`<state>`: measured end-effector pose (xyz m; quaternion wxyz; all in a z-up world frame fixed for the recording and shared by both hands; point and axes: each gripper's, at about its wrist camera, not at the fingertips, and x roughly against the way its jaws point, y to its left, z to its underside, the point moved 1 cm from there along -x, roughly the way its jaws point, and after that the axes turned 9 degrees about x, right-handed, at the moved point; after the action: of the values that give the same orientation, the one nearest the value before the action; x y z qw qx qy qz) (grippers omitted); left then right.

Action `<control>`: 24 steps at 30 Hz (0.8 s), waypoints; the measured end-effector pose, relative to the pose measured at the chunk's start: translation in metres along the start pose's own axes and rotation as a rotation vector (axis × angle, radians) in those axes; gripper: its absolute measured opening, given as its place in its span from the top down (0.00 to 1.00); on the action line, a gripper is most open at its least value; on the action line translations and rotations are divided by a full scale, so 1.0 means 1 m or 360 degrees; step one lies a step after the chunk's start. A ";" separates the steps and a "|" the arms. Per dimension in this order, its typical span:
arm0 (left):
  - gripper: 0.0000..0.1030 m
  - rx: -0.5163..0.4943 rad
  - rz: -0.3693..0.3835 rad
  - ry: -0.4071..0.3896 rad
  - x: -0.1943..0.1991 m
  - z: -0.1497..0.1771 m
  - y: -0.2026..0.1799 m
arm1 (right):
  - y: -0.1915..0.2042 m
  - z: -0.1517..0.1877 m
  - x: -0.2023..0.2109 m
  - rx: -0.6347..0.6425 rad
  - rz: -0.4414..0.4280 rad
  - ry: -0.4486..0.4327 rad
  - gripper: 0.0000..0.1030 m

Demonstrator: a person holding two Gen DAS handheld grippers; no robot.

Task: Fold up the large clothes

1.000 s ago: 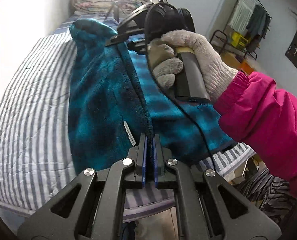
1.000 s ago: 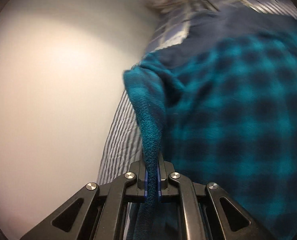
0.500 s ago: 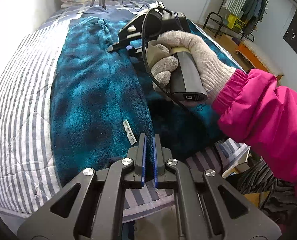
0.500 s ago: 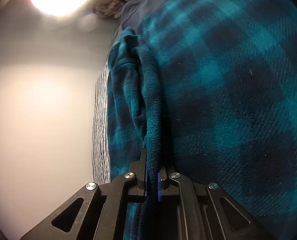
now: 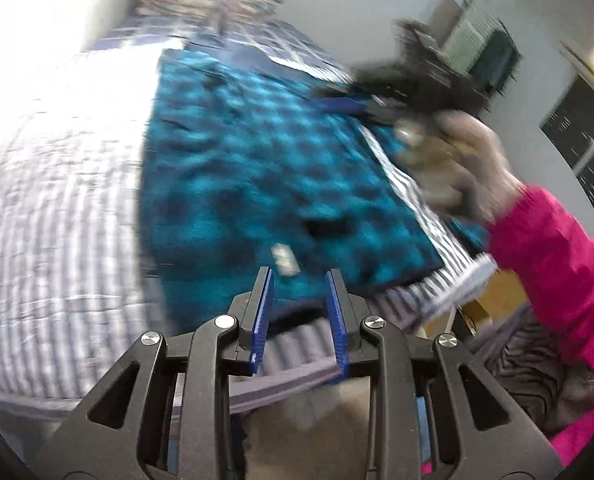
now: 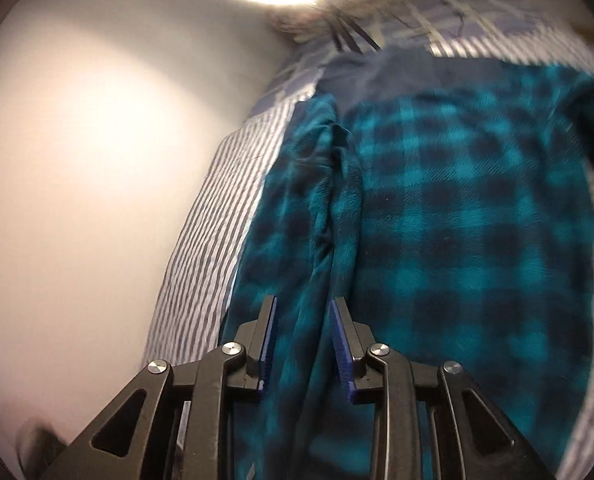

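The teal plaid fleece garment (image 5: 281,184) lies spread flat on the striped bed (image 5: 57,208), its hem near the bed's near edge. The left gripper (image 5: 299,308) hovers over that hem, fingers (image 5: 263,304) parted and holding nothing. The right gripper (image 6: 303,344) also stands spread, a loose fold of fleece (image 6: 321,216) running between its fingers, ungripped.

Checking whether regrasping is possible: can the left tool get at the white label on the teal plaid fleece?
Probably yes: the left tool is open and empty, and the white label lies exposed just beyond its tips on the teal plaid fleece.
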<state>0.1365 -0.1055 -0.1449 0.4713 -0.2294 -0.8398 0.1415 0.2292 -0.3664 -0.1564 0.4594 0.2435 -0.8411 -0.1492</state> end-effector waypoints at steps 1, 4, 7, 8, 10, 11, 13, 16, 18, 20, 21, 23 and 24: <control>0.75 0.0029 -0.0028 -0.0014 0.003 -0.001 0.007 | 0.006 0.005 0.011 0.0046 0.0019 0.0002 0.72; 0.75 0.0170 -0.0103 -0.0038 0.005 -0.003 0.035 | 0.017 0.028 0.039 0.0150 0.0077 -0.0004 0.71; 0.75 0.0233 -0.0142 -0.0008 -0.006 -0.002 0.048 | 0.023 0.041 0.064 0.0254 0.0154 -0.0023 0.69; 0.75 0.0224 -0.0156 0.0010 -0.012 0.000 0.048 | 0.024 0.047 0.070 0.0278 0.0176 -0.0029 0.68; 0.75 0.0193 -0.0181 0.0055 -0.027 0.004 0.044 | 0.027 0.059 0.082 0.0321 0.0235 -0.0037 0.68; 0.75 0.0183 -0.0177 0.0080 -0.037 0.007 0.040 | 0.027 0.061 0.084 0.0331 0.0255 -0.0040 0.68; 0.75 0.0160 -0.0186 0.0118 -0.053 0.012 0.034 | 0.025 0.069 0.090 0.0330 0.0278 -0.0049 0.68; 0.75 0.0032 -0.0291 0.0153 -0.077 0.028 0.017 | 0.017 0.078 0.101 0.0301 0.0302 -0.0063 0.68; 0.75 -0.0079 -0.0359 0.0177 -0.092 0.041 0.009 | 0.011 0.082 0.106 0.0279 0.0323 -0.0073 0.68; 0.75 -0.0185 -0.0424 0.0146 -0.099 0.049 0.002 | 0.004 0.086 0.113 0.0255 0.0342 -0.0087 0.68; 0.75 -0.0223 -0.0450 0.0135 -0.098 0.051 -0.002 | 0.000 0.087 0.116 0.0243 0.0361 -0.0095 0.68; 0.75 -0.0213 -0.0439 0.0144 -0.093 0.049 -0.003 | -0.009 0.091 0.125 0.0220 0.0401 -0.0118 0.67; 0.75 -0.0184 -0.0414 0.0142 -0.087 0.047 -0.002 | -0.014 0.093 0.130 0.0204 0.0415 -0.0130 0.66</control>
<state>0.1351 -0.1533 -0.2309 0.5086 -0.1516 -0.8473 0.0204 0.0946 -0.4461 -0.1217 0.4237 0.1548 -0.8914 -0.0441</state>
